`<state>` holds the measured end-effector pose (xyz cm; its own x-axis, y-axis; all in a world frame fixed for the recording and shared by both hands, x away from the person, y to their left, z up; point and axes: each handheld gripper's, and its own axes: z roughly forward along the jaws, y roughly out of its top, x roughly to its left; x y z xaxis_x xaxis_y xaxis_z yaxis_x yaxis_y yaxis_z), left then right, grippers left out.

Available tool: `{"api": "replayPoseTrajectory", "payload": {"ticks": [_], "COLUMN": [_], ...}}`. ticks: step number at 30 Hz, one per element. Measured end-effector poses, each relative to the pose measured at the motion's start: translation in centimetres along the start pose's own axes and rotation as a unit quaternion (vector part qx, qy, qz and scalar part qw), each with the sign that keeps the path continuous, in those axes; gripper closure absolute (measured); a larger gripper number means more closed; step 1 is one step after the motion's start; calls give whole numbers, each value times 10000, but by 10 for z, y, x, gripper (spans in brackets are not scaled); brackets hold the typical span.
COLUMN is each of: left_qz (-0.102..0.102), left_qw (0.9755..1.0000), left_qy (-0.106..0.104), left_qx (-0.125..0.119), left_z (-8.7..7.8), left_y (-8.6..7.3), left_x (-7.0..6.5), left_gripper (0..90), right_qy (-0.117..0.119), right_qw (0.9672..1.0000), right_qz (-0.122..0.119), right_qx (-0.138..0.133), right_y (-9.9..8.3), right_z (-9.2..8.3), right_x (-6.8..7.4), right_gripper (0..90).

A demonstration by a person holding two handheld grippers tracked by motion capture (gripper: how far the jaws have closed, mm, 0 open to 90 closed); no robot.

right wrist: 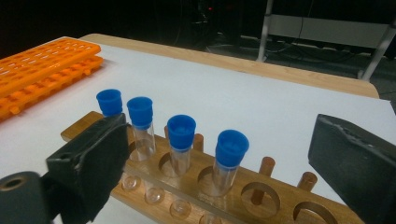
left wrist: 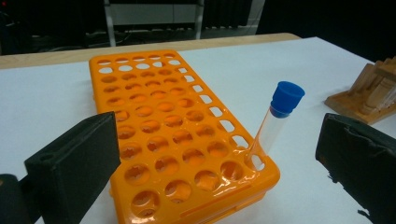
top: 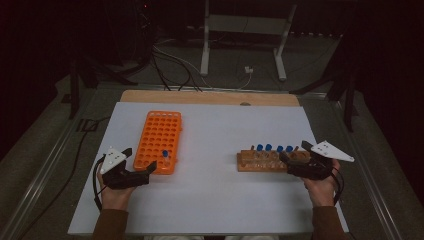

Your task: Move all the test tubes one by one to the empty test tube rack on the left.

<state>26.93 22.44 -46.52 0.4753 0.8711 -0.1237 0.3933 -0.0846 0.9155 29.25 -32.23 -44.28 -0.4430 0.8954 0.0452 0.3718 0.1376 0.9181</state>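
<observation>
An orange tube rack [top: 159, 140] lies on the left of the white table top. A clear tube with a blue cap [left wrist: 275, 121] leans in a hole at the rack's near right corner. My left gripper [left wrist: 217, 151] stands open just in front of that corner, and its pads are well clear of the tube. On the right a wooden rack [right wrist: 261, 196] holds several blue-capped tubes [right wrist: 181, 133] upright in a row. My right gripper [right wrist: 224, 156] is open at this rack's right end. Its jaws stand on either side of the row and touch no tube.
The white sheet [top: 215, 125] covers a wooden table whose far edge [top: 210, 96] shows bare. Two holes at the wooden rack's right end [right wrist: 261, 198] are empty. Cables and a white stand [top: 245, 45] lie on the floor beyond the table.
</observation>
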Motion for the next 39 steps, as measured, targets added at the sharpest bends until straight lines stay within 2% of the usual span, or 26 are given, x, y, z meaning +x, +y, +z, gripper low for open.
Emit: {"api": "replayPoseTrajectory", "payload": {"ticks": [7,12,16,22,25,32,37,39], "left_qz": [45,90,85,77,79,95,91,94], "left_qw": [10000,9999,9999,9999,9999,9999,9999,9999], "left_qy": [39,46,55,70,65,72,73,76], "left_qx": [15,58,34,53,58,83,82,83], "left_z": [0,3,2,3,3,5,5,5], "left_y": [1,0,0,0,-1,-1,-1,-1], "left_x": [-2,-3,-2,-1,-1,-2,-2,-2], "left_gripper": [6,6,10,11,11,11,11,11], "right_qy": [148,56,88,185,189,113,99,82], "right_qw": [9999,9997,9997,9991,9989,9988,9991,9991], "right_qz": [33,-99,-121,-234,-236,-144,-107,-140], "right_qx": [12,199,204,313,361,458,397,386], "right_y": [-5,-8,-9,-13,-15,-19,-20,-20], "right_z": [-2,2,2,3,5,11,14,15], "right_x": [-4,-4,-4,-6,-7,-9,-10,-9], "right_gripper": [39,66,171,488,591,663,675,707]}}
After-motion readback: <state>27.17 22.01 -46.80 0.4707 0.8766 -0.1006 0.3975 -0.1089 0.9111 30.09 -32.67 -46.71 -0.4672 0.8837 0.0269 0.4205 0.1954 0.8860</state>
